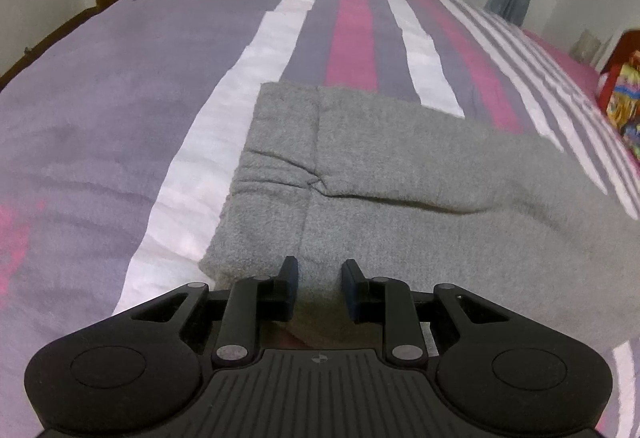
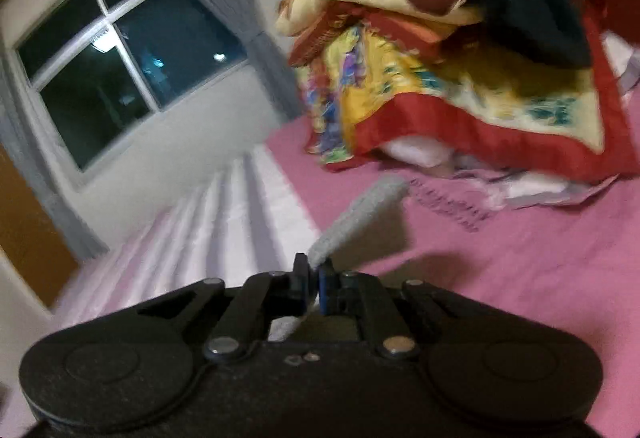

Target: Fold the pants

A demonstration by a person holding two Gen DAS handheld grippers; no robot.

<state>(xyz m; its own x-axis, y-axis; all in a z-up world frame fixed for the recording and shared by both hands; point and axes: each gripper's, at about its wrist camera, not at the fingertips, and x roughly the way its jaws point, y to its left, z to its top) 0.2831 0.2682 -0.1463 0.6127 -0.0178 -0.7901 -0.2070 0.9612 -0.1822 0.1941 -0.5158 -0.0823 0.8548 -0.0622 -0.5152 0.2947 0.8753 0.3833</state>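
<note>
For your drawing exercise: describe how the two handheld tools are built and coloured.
Both tools, left and right, are matte black with two round housings, pivoting link bars on silver rivets and blue-faced fingers. The left body is ribbed, bearing a small round mark.

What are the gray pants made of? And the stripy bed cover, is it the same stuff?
The gray pants look like soft fleece or brushed knit: matte, fuzzy, thick at the folds. The stripy bed cover looks like thinner woven cloth, maybe cotton: smooth, matte, with fine wrinkles. So probably not the same. The right tongs pinch a fuzzy gray edge.
</note>
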